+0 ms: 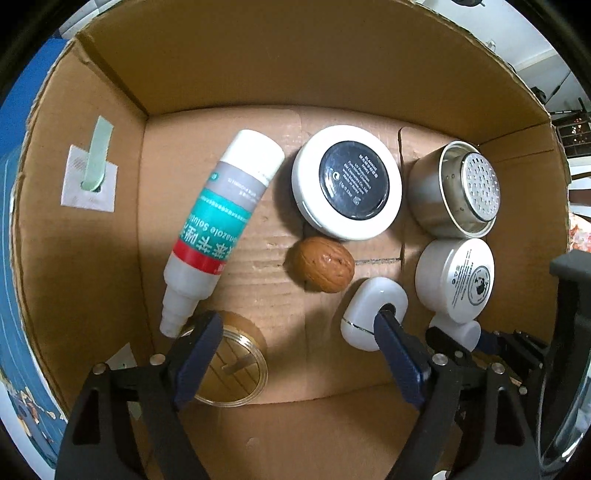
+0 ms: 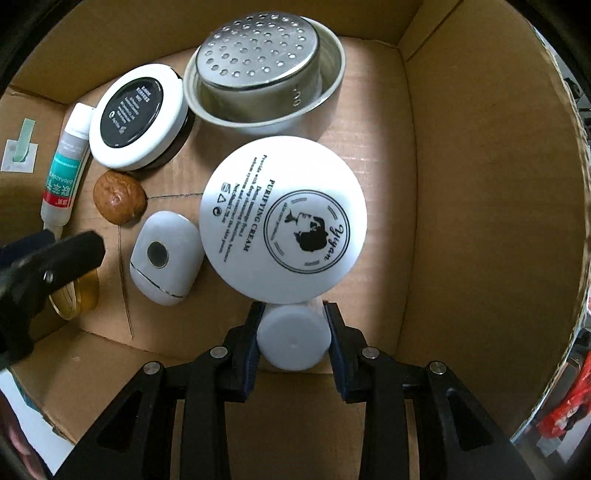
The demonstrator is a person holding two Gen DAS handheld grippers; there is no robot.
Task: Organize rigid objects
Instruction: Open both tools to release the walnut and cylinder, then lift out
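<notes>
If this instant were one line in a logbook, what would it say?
left gripper: open, empty, above gold lid | right gripper: shut on small white bottle | cardboard box: several items inside

White wall (image 1: 517,33) beyond, blue patterned surface (image 1: 14,258) at left, bright light overhead

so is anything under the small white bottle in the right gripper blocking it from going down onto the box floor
Partly. The purifying cream jar crowds right against the small white bottle; otherwise bare cardboard box floor shows around it.
</notes>
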